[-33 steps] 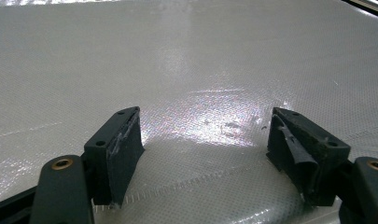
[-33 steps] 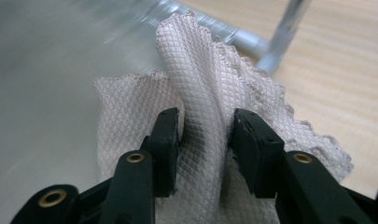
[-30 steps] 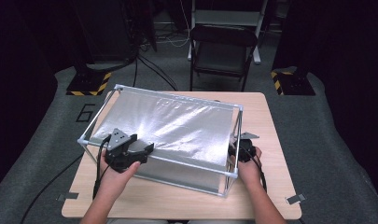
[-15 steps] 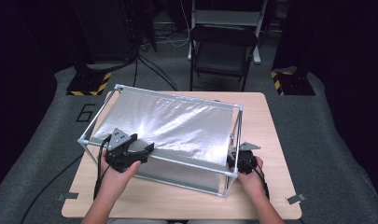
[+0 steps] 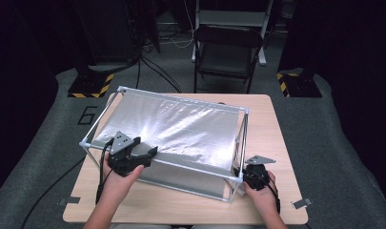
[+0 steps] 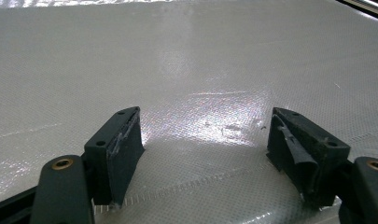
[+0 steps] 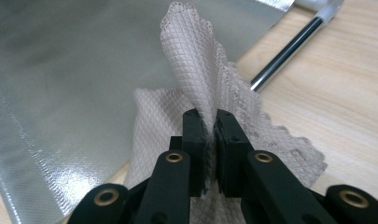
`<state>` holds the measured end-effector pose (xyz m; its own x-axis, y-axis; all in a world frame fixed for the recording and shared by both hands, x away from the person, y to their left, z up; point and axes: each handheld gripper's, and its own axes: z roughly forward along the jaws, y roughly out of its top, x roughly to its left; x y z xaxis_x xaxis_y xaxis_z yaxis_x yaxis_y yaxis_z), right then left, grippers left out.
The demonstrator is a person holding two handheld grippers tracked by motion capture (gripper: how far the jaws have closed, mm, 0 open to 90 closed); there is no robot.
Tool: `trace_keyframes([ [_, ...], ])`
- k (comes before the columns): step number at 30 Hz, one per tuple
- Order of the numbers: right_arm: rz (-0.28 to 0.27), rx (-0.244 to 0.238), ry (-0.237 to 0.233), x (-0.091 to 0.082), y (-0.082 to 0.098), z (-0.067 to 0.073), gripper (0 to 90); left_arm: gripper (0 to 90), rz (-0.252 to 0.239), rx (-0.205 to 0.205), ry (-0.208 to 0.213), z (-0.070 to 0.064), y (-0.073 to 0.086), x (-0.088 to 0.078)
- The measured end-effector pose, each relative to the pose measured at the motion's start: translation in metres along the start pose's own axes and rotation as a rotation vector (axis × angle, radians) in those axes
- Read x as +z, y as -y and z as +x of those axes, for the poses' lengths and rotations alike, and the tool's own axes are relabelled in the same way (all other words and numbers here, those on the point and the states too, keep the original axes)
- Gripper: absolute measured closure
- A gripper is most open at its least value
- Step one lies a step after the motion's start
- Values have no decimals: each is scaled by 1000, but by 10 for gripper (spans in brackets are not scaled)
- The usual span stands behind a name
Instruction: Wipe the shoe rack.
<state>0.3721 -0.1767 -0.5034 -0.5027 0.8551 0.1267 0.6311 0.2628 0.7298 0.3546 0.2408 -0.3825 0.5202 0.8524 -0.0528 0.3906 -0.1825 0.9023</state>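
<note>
With the left gripper [image 6: 203, 154] gaping over the silver sheet [image 5: 181, 126], the right gripper [image 7: 211, 140] has just pinched a cloth [image 7: 200, 79] near the counter's [image 5: 271, 138] front right corner, presumably for wiping next.

Left tongs [image 6: 203, 154] jaws wide apart; right tongs [image 7: 211, 126] just clamped shut.

Item count, work area

One wooden surface [image 5: 271, 124] carries one silver-covered frame box [image 5: 181, 126] and one quilted cloth [image 7: 200, 84]. Two grippers are present, one left gripper [image 5: 150, 151] and one right gripper [image 5: 238, 172], each with two black fingers [image 6: 123, 144]. One folding chair [image 5: 228, 52] stands behind, flanked by two striped bases [image 5: 90, 86].
</note>
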Motion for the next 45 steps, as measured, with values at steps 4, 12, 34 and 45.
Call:
trace_keyframes([
  [4,-38,7,-5,-13,-7,-4,834,259,-1,-1,-1,0,0,0],
  [12,-105,60,-76,-53,-38,-14,835,260,0,2,-4,0,0,0],
  [34,-303,2,-101,-144,-126,-1,840,259,15,10,-11,-2,-1,1],
  [45,-252,-24,-33,-124,-134,11,802,259,7,10,-12,-2,-1,1],
])
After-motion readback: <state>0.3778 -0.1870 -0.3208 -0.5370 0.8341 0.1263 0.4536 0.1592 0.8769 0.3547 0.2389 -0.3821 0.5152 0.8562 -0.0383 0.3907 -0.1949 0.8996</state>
